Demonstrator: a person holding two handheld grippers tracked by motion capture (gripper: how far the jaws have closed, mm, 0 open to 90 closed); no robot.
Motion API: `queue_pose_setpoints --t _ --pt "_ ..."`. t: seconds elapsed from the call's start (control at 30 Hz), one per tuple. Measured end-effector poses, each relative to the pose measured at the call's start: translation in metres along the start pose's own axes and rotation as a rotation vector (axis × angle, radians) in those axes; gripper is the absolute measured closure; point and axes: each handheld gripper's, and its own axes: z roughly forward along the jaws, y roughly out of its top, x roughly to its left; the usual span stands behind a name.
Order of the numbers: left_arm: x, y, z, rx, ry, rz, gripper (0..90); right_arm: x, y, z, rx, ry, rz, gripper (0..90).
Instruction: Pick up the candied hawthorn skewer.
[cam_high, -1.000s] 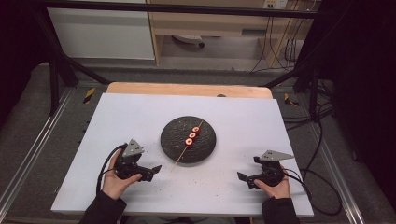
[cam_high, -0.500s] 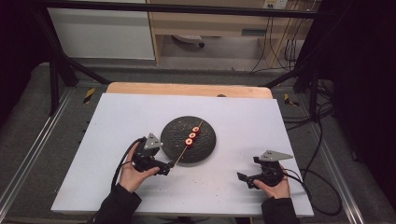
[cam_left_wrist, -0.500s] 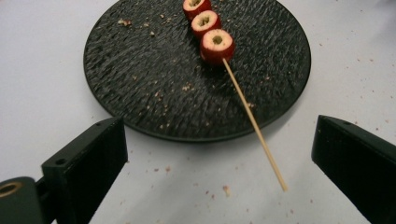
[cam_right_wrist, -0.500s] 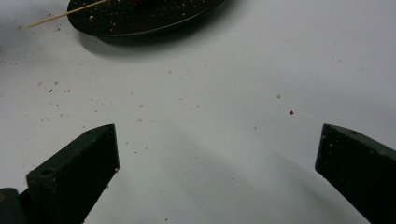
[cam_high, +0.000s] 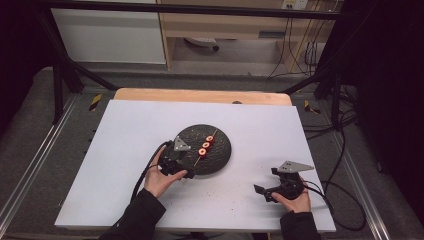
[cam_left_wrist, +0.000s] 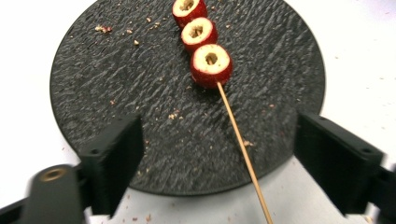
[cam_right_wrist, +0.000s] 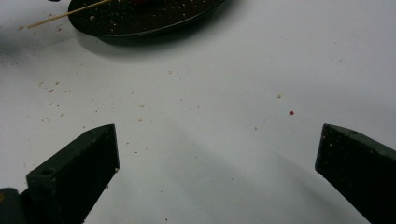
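- Skewer (cam_high: 204, 147) with three red fruit rings, seen in the high view: lying across the round black plate (cam_high: 222, 155) near the middle of the white counter (cam_high: 125, 130); bare stick end pointing toward the person's side.
- Left hand-held gripper (cam_high: 181, 161) at the near-left rim of the plate, at the bare end of the stick; held in the left hand (cam_high: 161, 177).
- Right hand-held gripper (cam_high: 266, 186) low on the counter at the right, well apart from the plate; held in the right hand (cam_high: 295, 199).
- Left gripper view: skewer (cam_left_wrist: 233, 126) running between the two black jaws, fruit rings (cam_left_wrist: 211, 65) at the far end, stick end crossing the plate rim (cam_left_wrist: 187, 189) onto the counter. Jaws apart, one on each side of the stick, not touching it; just been closing. Crumbs scattered over the plate surface.
- Right gripper view: jaws wide apart over bare counter (cam_right_wrist: 224, 140) speckled with crumbs, nothing between them. Plate (cam_right_wrist: 140, 21) and the stick end (cam_right_wrist: 65, 15) visible at the top left, far from the jaws.
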Motion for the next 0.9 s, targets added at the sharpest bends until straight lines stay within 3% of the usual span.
queue_pose_setpoints --t 0.47,0.9 --pt "-0.003 0.011 0.023 0.085 -0.011 -0.041 54.2 0.000 0.000 0.000 -0.004 0.003 -0.001 0.6" --pt "-0.006 0.014 0.029 0.119 0.000 -0.045 77.2 0.000 0.000 -0.001 -0.006 0.006 0.002 0.6"
